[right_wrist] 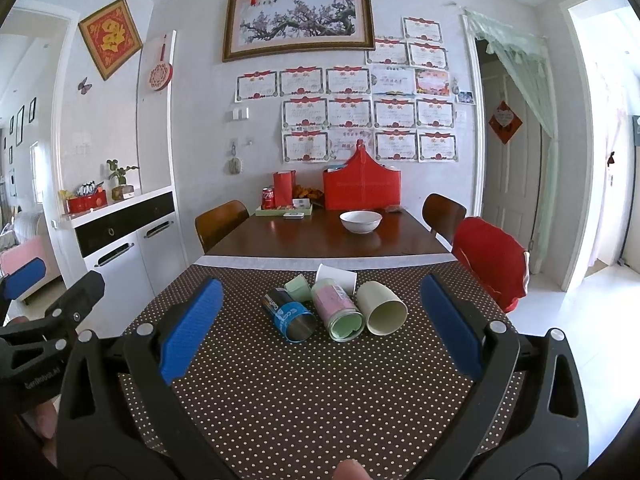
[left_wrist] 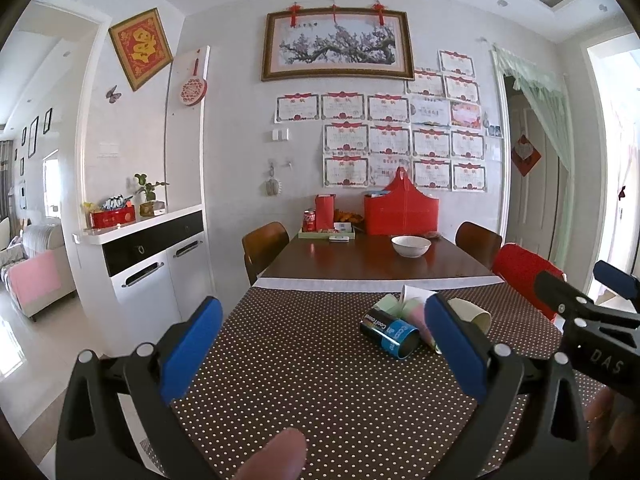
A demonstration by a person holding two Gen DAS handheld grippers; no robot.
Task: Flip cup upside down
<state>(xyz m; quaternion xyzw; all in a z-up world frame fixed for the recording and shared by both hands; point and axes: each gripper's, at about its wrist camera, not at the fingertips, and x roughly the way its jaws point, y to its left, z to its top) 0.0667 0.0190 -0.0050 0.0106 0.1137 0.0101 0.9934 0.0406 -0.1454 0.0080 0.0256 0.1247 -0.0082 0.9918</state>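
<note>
Both tongs hang wide open over the dotted cloth [right_wrist: 304, 392] on the bench, gripping nothing. Left tongs [left_wrist: 322, 348] and right tongs [right_wrist: 320, 328] sit side by side. Ahead, a cluster of cups lies tipped over mid-bench: blue cup [right_wrist: 290, 316] on the left, pink cup [right_wrist: 338, 312] touching it, cream cup [right_wrist: 382, 308] on the right. A white bowl [right_wrist: 361, 222] sits far back.

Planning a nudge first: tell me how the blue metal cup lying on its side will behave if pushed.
The blue metal cup lies on its side, so it would probably roll. Its shiny wall looks rigid and possibly slippery. The pink-and-green cup lies close beside it, so it may bump that.
</note>
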